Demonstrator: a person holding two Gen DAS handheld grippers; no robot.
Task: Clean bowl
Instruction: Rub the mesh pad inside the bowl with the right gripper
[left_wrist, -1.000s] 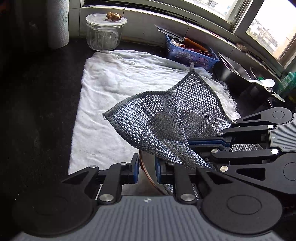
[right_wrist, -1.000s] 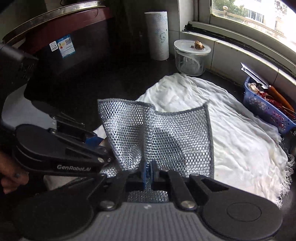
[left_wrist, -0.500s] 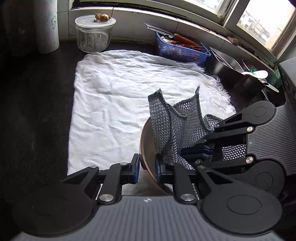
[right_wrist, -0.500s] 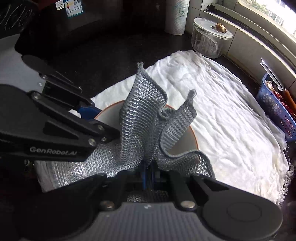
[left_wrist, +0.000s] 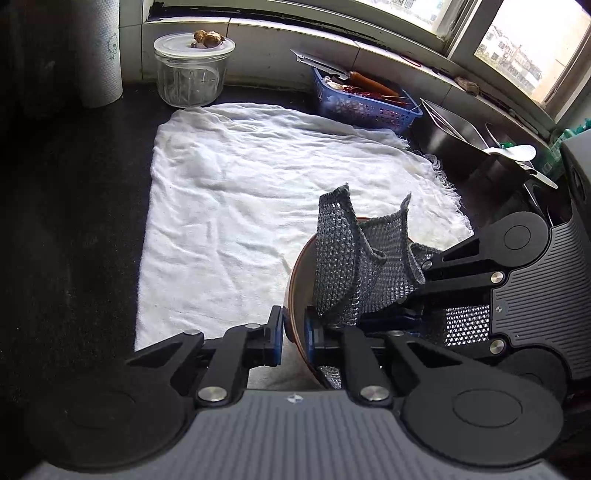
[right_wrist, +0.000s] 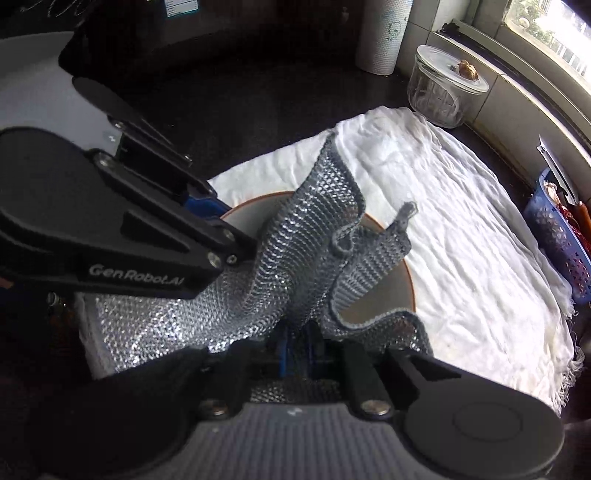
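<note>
**Bowl pinned at the rim, mesh ready to scrub**

On the white cloth (left_wrist: 229, 206) spread over the dark bench (left_wrist: 66, 229), the bowl (right_wrist: 255, 216) sits close in front of both tools. The left tongs (left_wrist: 294, 334) are clamped on its near rim, wall between the pads. The right tongs (right_wrist: 301, 345) pinch the metal mesh scrubber (right_wrist: 306, 254), which stands bunched inside the bowl. The scrubbing hand therefore works directly above the bowl's hollow, the bare inner wall lying beyond the mesh.
</note>
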